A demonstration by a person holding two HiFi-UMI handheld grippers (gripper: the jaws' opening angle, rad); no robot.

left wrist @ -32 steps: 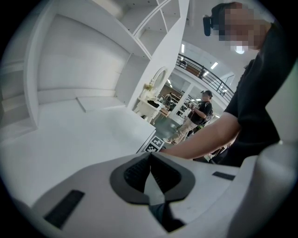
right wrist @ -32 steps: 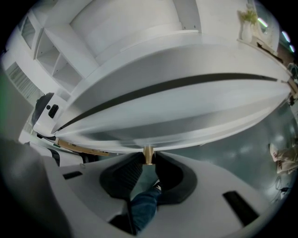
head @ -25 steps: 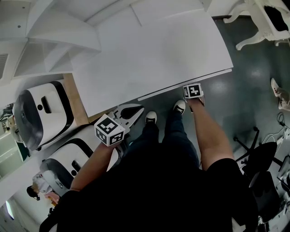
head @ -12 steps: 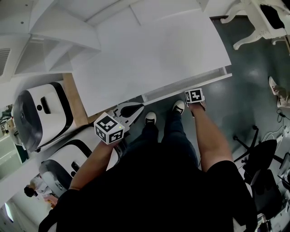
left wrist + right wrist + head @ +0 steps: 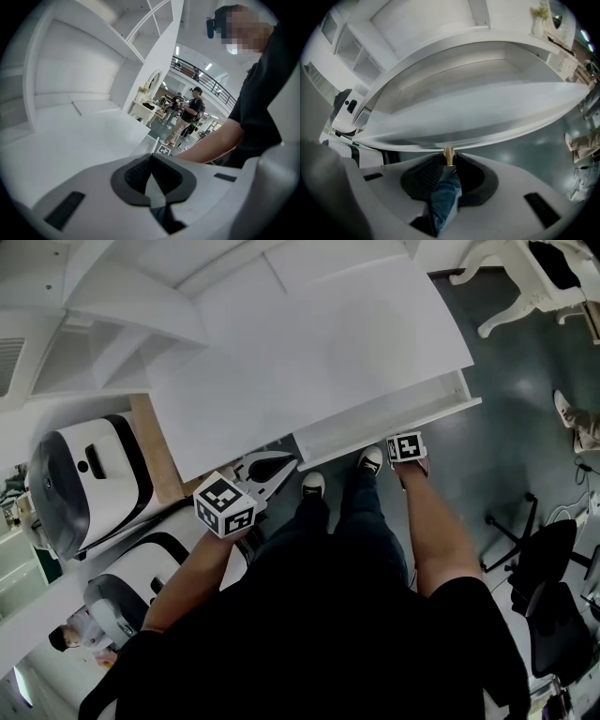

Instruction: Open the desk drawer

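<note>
White desk drawer (image 5: pixel 384 418) partly out under the plain white counter (image 5: pixel 309 343)
My right hand-held gripper (image 5: pixel 449 161) clamped its small brass knob (image 5: pixel 448 153), the long front crosswise just ahead; my left hand-held gripper (image 5: pixel 267 470), closed on nothing, hung farther off.

Drawer (image 5: pixel 380 426) further out — R gripper (image 5: pixel 448 161) back w/ it

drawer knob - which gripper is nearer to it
Right. The right gripper has its fingers clamped on the knob at the drawer front. The left gripper, fingers shut and empty, hangs past the drawer's left end, by the desk edge.
</note>
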